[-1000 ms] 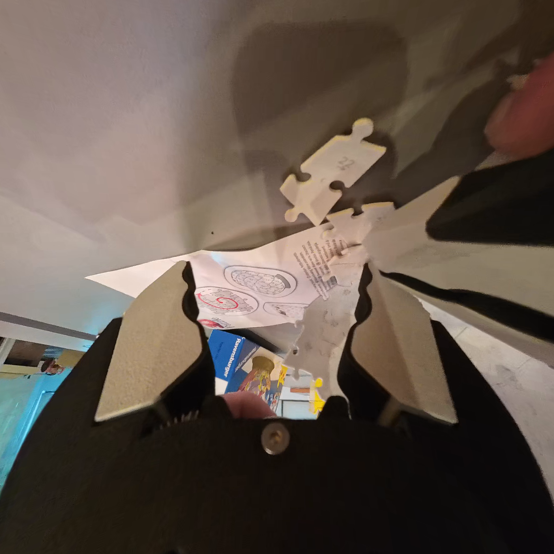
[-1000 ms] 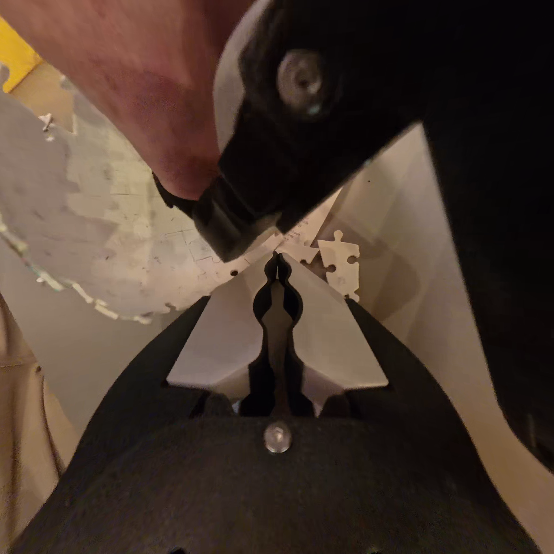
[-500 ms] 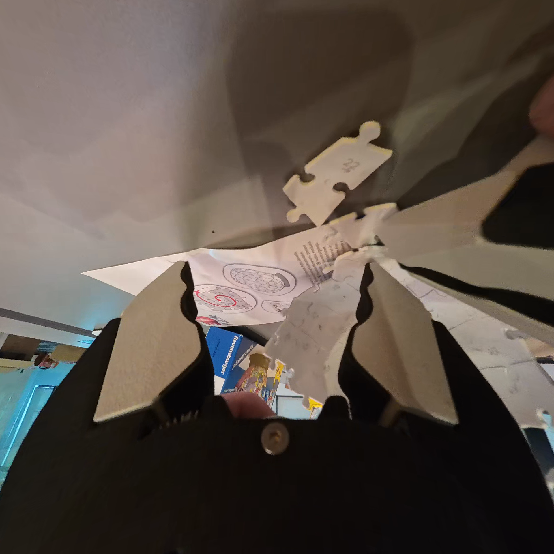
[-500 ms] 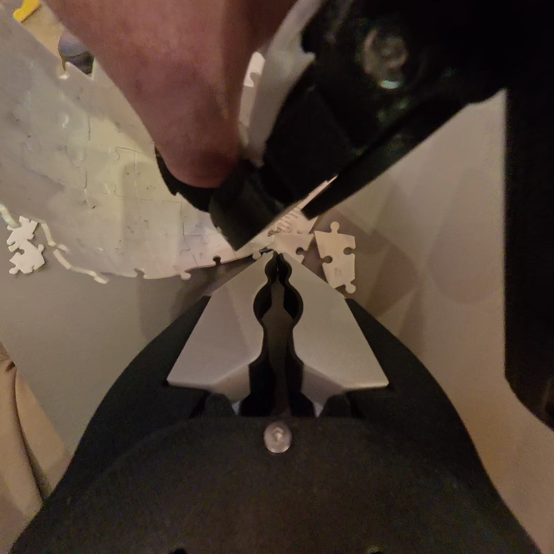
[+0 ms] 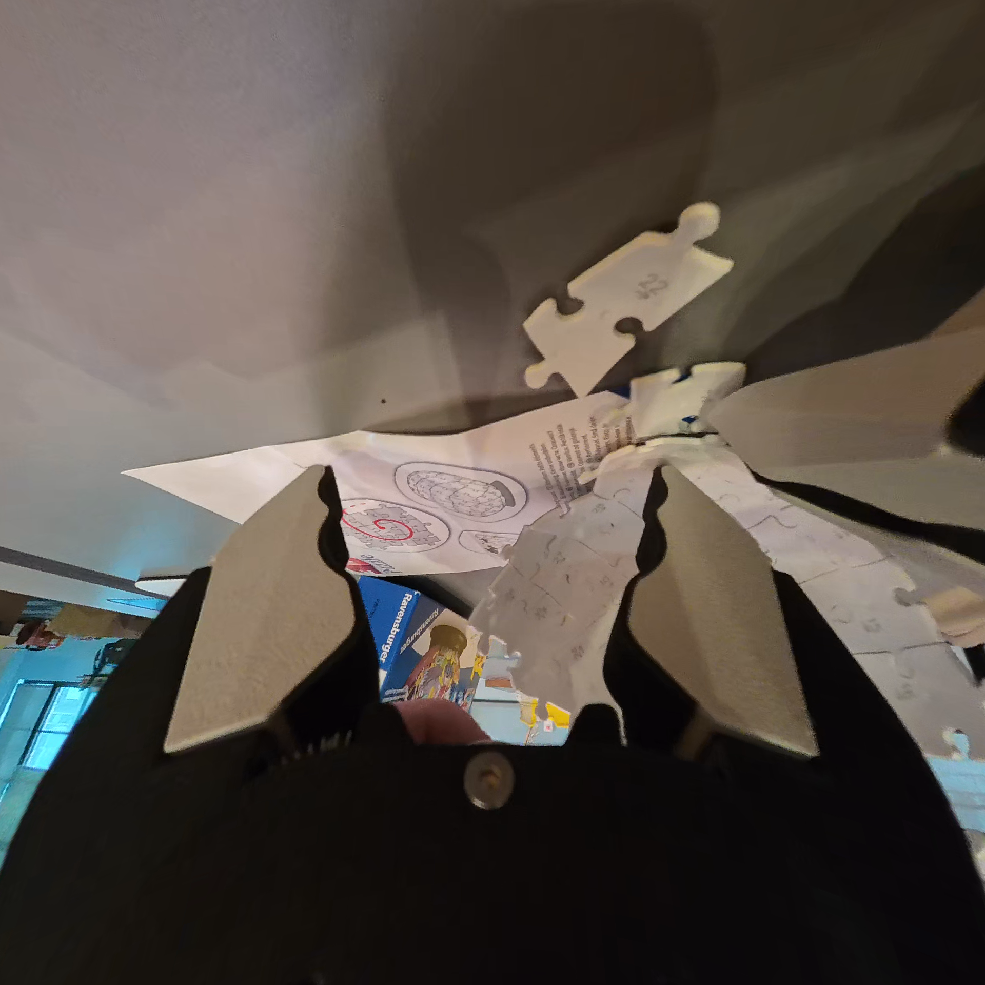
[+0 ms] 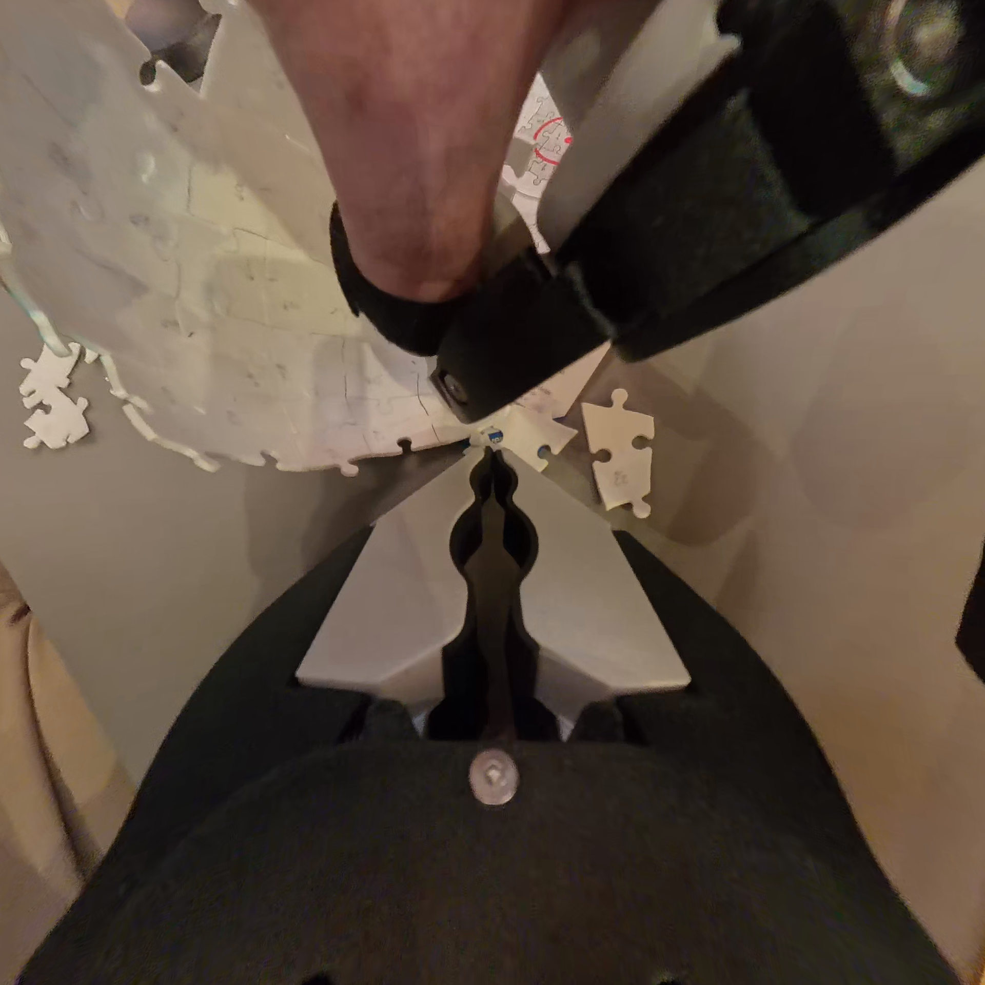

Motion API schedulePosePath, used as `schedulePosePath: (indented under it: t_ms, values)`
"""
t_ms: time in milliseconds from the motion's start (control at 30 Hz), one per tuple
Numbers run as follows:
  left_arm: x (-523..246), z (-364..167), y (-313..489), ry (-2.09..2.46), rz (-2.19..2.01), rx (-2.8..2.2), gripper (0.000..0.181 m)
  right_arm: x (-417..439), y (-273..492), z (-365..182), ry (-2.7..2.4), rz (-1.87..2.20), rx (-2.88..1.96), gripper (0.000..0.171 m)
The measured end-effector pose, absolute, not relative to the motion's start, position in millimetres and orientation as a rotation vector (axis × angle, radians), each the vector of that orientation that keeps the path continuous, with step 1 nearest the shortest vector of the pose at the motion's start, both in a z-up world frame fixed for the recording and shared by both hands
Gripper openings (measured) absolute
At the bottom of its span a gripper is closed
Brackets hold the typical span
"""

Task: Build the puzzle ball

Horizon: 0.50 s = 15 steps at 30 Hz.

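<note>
The partly built puzzle ball is a curved white shell (image 5: 559,586), seen from its blank inner side. My left gripper (image 5: 490,479) is open, and the shell's edge lies between its fingers, close to the right one. My right gripper (image 6: 490,453) is shut on a white puzzle piece (image 6: 538,432) with blue print and holds it at the shell's rim (image 6: 240,320). That piece (image 5: 677,397) and the right gripper (image 5: 714,426) also show in the left wrist view. A loose white piece (image 5: 629,298) lies on the grey table just beyond, and it shows in the right wrist view (image 6: 621,453) too.
A printed instruction sheet (image 5: 426,479) lies on the table and a blue puzzle box (image 5: 405,623) stands behind it. A pair of joined white pieces (image 6: 53,400) lies at the left. A person's finger (image 6: 416,133) rests on the left gripper's black body. Beige cloth (image 6: 42,719) is at the lower left.
The shell has turned and more of it shows in both views. The left gripper has shifted up and right in the right wrist view. My right gripper stays shut on its piece at the rim.
</note>
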<state>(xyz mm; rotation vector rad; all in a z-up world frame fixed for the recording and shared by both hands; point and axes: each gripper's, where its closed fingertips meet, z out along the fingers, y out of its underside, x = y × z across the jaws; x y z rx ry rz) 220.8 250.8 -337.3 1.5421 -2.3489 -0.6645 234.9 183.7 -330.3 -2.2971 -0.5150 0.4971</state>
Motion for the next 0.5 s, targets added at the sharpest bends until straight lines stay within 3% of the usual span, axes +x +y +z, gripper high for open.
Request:
schedulePosePath:
  t_ms: [500]
  values:
    - [218.9,-336.5,252.9,-2.328,-0.639,1.605,0.107,231.5,177.9,-331.7,-0.530,0.523,-2.286,0.000]
